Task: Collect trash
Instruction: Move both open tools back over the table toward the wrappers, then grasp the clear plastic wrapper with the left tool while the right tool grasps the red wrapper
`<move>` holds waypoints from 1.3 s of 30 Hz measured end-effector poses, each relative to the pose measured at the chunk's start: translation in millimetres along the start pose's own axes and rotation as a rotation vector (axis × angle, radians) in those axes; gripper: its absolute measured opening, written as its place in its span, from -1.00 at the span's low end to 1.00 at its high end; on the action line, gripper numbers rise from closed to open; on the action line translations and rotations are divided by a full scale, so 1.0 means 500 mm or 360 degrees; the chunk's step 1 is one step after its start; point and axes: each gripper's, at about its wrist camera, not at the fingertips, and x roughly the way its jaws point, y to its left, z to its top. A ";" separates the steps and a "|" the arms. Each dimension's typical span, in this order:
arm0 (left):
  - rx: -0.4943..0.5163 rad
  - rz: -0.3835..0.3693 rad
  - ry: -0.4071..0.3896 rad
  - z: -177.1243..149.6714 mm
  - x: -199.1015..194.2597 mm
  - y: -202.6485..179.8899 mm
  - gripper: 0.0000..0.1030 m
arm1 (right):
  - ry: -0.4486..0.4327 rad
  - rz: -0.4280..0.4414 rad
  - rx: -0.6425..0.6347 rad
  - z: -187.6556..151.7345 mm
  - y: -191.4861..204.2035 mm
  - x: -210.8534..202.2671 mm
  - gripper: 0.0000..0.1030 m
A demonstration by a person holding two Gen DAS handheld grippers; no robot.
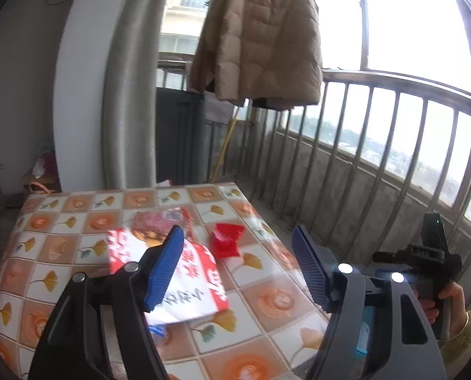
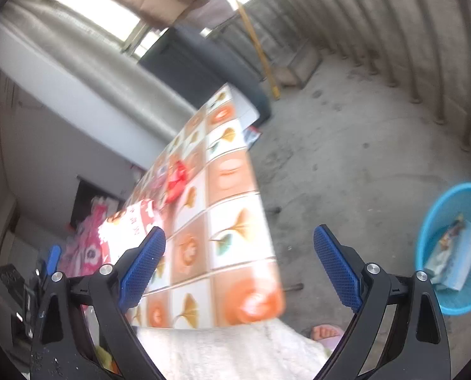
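Observation:
A table with an orange and white tiled cloth (image 1: 267, 288) carries trash: a red and white printed bag (image 1: 197, 281), a clear pink wrapper (image 1: 159, 221) behind it, and a crumpled red wrapper (image 1: 225, 239). My left gripper (image 1: 238, 269) is open above the table, its left finger over the red and white bag, holding nothing. My right gripper (image 2: 238, 269) is open and empty, held over the table's right edge (image 2: 267, 221). The red wrapper (image 2: 176, 183) and the bag (image 2: 130, 224) show blurred in the right wrist view. A blue bin (image 2: 454, 247) on the floor holds a light blue box (image 2: 454, 259).
A tan jacket (image 1: 257, 34) hangs above the balcony railing (image 1: 393, 133). A dark cabinet (image 1: 178, 136) and a yellow pole (image 1: 224, 145) stand behind the table. The right gripper's body (image 1: 431, 253) is at the right. Concrete floor (image 2: 362, 142) lies between table and bin.

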 end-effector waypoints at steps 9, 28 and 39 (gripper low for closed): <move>-0.0574 -0.0153 0.0427 0.136 0.224 0.366 0.33 | 0.0313 0.0134 -0.0053 0.076 0.142 0.177 0.75; 0.0004 0.0023 0.1313 0.006 0.698 0.416 0.28 | 0.0491 -0.0244 -0.0213 0.122 0.229 0.394 0.66; 0.0192 0.0149 0.1257 0.003 0.709 0.416 -0.36 | 0.0452 -0.0235 -0.0266 0.127 0.240 0.406 0.61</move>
